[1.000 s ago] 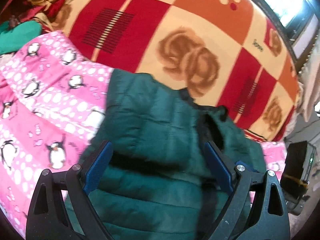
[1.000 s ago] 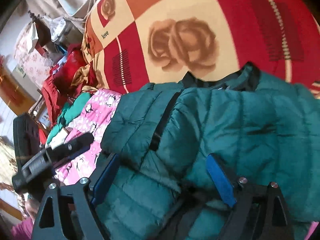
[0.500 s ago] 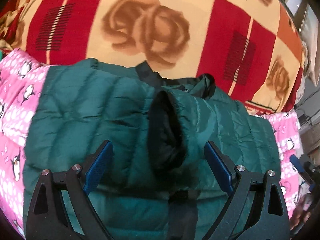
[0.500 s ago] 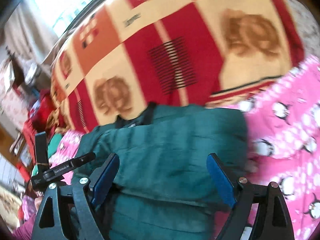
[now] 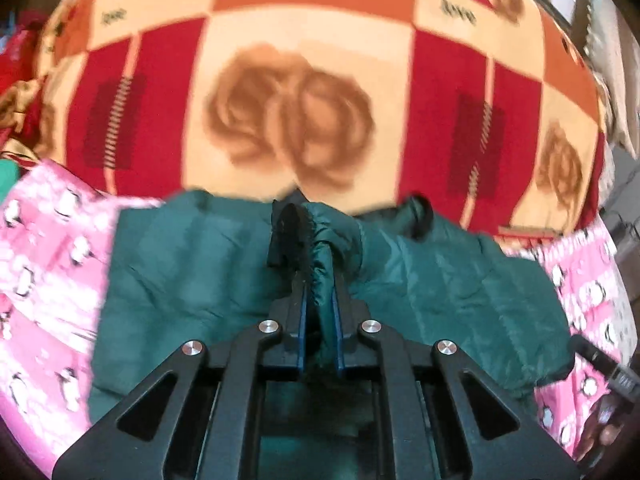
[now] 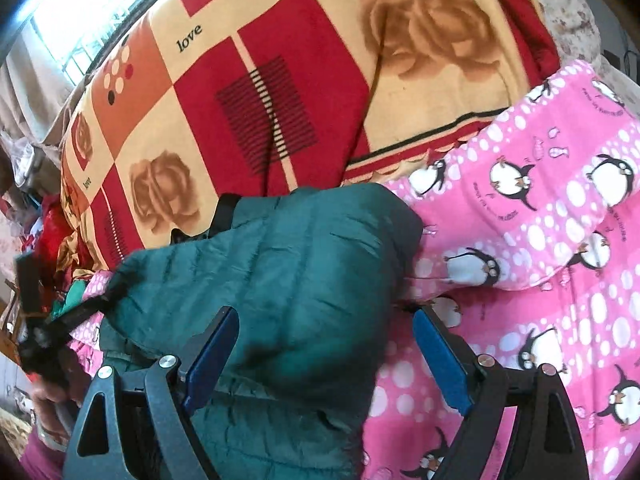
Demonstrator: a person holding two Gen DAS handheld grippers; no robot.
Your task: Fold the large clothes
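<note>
A dark green quilted jacket (image 5: 440, 280) lies spread on a pink penguin blanket (image 5: 48, 260). My left gripper (image 5: 319, 280) is shut on a bunched fold of the jacket, a sleeve end with black lining (image 5: 288, 232), which sticks up past the fingertips. In the right wrist view the jacket (image 6: 280, 272) ends in a rounded edge at the right. My right gripper (image 6: 326, 356) stands open just above that edge, its left pad over green fabric and its right pad (image 6: 440, 356) over the pink blanket (image 6: 540, 240).
A red, orange and cream rose-patterned blanket (image 5: 280, 80) covers the bed beyond the jacket. Piled clothes (image 6: 52, 240) sit at the far left. The left gripper (image 6: 60, 320) and the hand holding it show at the right wrist view's left edge. A window (image 6: 80, 20) is behind.
My left gripper has gone from wide open to shut on the jacket's sleeve fold. My right gripper has swung from the jacket's middle to its right edge, still open.
</note>
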